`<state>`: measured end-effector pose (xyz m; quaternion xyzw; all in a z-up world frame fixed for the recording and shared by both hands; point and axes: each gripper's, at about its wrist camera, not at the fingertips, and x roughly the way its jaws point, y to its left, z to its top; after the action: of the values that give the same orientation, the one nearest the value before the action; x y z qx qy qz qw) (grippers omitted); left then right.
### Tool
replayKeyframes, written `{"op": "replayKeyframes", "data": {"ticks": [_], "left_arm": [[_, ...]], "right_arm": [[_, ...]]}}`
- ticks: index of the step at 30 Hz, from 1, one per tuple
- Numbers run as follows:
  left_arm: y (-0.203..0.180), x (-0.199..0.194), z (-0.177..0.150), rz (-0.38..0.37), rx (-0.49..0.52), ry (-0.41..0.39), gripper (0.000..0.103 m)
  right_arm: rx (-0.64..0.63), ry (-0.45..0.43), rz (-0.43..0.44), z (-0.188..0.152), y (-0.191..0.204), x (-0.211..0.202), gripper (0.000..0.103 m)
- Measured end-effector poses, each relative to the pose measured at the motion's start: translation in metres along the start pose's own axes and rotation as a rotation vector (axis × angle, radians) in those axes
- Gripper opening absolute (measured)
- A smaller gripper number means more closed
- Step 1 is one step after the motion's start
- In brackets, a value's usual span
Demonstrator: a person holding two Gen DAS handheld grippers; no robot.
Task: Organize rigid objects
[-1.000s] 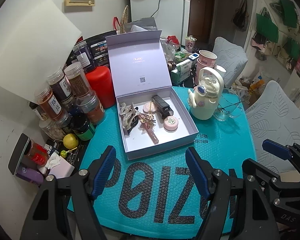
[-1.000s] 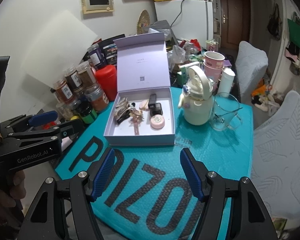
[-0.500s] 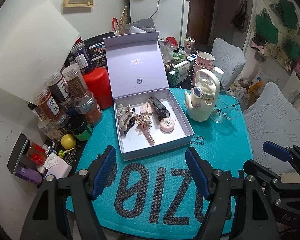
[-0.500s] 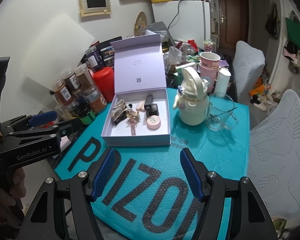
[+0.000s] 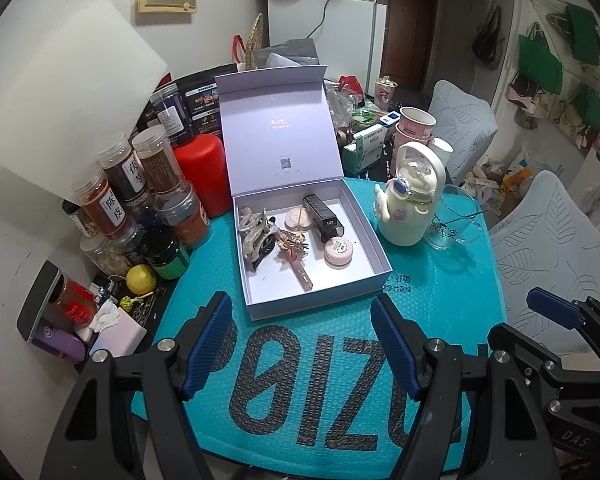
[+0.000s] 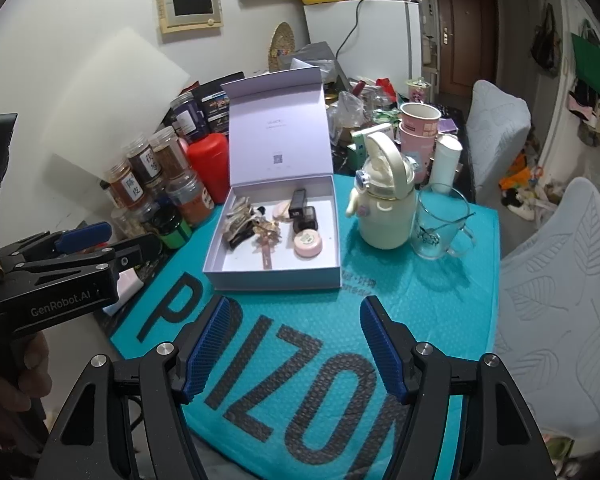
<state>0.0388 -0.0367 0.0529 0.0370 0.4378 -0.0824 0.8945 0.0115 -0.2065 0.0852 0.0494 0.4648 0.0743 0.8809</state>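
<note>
We see a lilac gift box [image 5: 376, 240] at 12 o'clock, lid up, holding hair clips [image 5: 256, 236], 2 pink compacts [image 5: 339, 252], black lipstick [image 5: 323, 216], both our grippers [image 5: 300, 340] [image 6: 294, 344] agape, empty

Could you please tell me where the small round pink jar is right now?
The round pink jar lies inside the open lavender box, toward its right side in both wrist views, just in front of the black case and right of the hair clips.

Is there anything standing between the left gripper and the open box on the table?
Nothing visible. Only bare teal mat lies between the open left gripper and the open box. The cream bottle stands off to its right.
</note>
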Motion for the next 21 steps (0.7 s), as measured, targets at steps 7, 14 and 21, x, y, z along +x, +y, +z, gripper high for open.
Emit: {"op": "replayKeyframes", "data": {"ticks": [7, 14, 21], "left_arm": [[0.0009, -0.0022, -0.0005, 0.011, -0.005, -0.003, 0.072], [0.0019, -0.0041, -0.0018, 0.035, -0.004, -0.006, 0.072], [0.0031, -0.0043, -0.0032, 0.035, -0.007, -0.007, 0.072]], "right_arm": [[-0.006, -0.001, 0.002, 0.0005, 0.0023, 0.0001, 0.068], [-0.006, 0.001, 0.001, -0.0002, 0.0033, -0.0003, 0.068], [-0.004, 0.002, 0.002, -0.0011, 0.0036, -0.0003, 0.068]]}}
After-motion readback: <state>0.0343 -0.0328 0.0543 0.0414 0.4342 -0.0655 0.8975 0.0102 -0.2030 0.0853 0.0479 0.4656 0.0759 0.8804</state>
